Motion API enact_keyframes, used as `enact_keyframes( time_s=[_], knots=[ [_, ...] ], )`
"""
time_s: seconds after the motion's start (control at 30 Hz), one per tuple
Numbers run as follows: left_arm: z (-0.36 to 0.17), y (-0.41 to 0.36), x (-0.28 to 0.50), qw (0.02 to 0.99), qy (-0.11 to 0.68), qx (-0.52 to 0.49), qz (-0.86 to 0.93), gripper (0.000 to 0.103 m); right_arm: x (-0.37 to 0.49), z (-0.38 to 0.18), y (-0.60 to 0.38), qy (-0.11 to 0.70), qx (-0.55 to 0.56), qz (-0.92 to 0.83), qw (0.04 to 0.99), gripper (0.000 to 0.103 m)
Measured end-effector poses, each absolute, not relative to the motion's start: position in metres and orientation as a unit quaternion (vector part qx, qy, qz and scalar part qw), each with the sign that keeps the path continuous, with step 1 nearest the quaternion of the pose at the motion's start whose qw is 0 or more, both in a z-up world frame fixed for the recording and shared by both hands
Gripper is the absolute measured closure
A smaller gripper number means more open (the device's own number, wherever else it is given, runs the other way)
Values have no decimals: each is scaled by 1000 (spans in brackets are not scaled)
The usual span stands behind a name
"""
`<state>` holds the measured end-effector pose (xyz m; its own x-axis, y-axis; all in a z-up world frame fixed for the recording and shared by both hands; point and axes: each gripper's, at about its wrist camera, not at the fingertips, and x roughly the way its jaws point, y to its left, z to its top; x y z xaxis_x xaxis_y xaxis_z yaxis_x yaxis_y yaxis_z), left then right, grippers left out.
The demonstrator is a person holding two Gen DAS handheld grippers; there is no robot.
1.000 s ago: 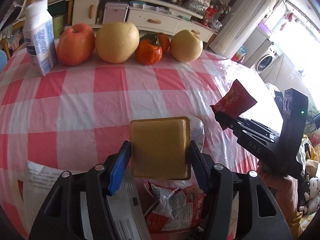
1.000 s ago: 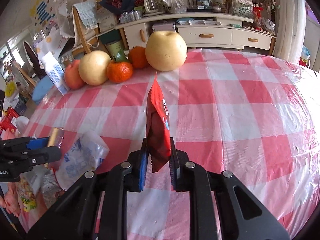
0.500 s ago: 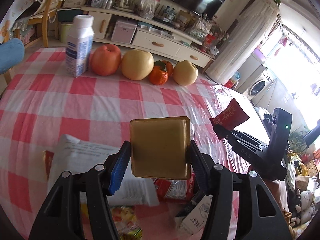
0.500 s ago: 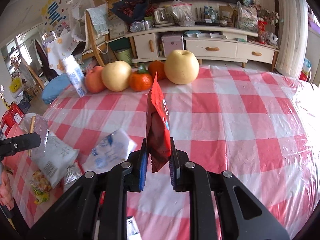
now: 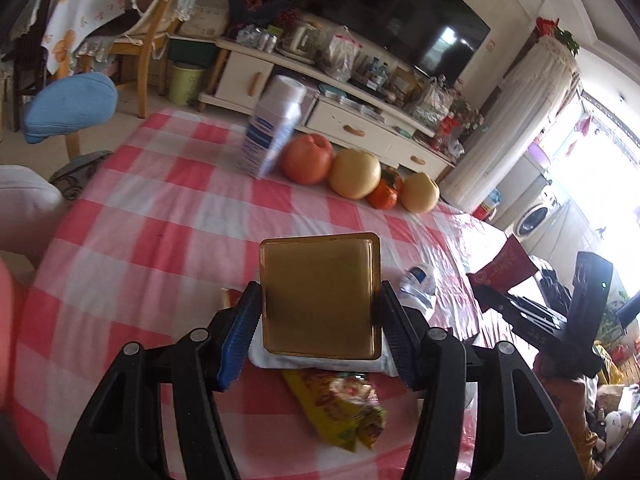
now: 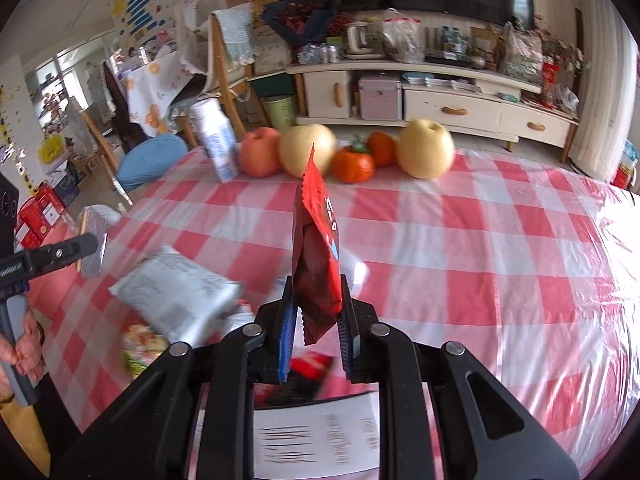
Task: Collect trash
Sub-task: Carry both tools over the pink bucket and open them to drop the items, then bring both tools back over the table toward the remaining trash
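Carrying two pieces of trash at once, the person appears to be mid-haul, with both pieces lifted clear of the counter (image 6: 460, 248) and its red-and-white checked cloth. Taking the milk carton (image 5: 272, 132) at the far edge as landmark: a row of fruit (image 5: 352, 174) sits just beside it, and everything to be collected lies well nearer than it, toward the cameras.

Nearest the person's side of the counter lies the loose litter: a silvery pouch (image 6: 176, 300), a printed paper sheet (image 6: 316, 436), a yellow snack wrapper (image 5: 340, 412) and a crumpled clear plastic bottle (image 5: 418, 290), none of them touched by either tool.

The left tool (image 5: 318, 320) is clamped at about half width on a flat gold square packet (image 5: 320, 296), held upright between its blue pads, well this side of the carton. The right tool (image 6: 316, 312) is pinched almost fully closed on a red snack wrapper (image 6: 316, 240), which stands on edge above its jaws.

No bin or bag shows in either view, so the drop point cannot be placed. The next move, as a judgement, calls for taking both held pieces to wherever trash is gathered, opening each tool there, then returning for the litter. The thin red wrapper may slip if the grip loosens.
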<state>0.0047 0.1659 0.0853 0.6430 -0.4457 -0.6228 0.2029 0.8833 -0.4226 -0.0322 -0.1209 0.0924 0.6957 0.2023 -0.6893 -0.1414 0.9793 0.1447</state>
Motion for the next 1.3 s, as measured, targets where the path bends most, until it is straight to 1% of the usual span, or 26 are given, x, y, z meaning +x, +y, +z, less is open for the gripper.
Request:
enact_keyframes(
  time_s=[0.23, 0.5, 0.83, 0.97, 1.13, 1.17, 1.2, 1.23, 1.27, 1.3],
  knots=[
    [106, 237, -10, 912, 349, -177, -120, 43, -38, 103, -48, 379, 13, 143, 914, 83],
    [120, 331, -30, 926, 311, -213, -31, 43, -48, 109, 82, 386, -34, 240, 890, 83],
    [100, 449, -58, 911, 288, -279, 96, 43, -43, 125, 249, 376, -111, 343, 853, 83],
    [93, 477, -61, 905, 285, -293, 121, 43, -34, 124, 309, 371, -139, 366, 842, 83],
    [79, 499, -60, 892, 289, -320, 137, 43, -19, 105, 363, 369, -181, 372, 832, 82],
    [76, 503, -58, 888, 295, -321, 145, 42, -18, 99, 369, 371, -187, 369, 831, 80],
    [73, 504, -54, 885, 305, -318, 152, 34, -16, 94, 372, 373, -190, 365, 832, 78],
    [71, 506, -52, 883, 311, -314, 157, 29, -14, 89, 373, 377, -188, 361, 832, 70],
    [70, 506, -51, 882, 318, -307, 166, 21, -12, 85, 372, 380, -179, 359, 834, 57],
    [69, 506, -50, 881, 322, -300, 174, 19, -11, 83, 368, 380, -169, 356, 837, 49]
  ],
)
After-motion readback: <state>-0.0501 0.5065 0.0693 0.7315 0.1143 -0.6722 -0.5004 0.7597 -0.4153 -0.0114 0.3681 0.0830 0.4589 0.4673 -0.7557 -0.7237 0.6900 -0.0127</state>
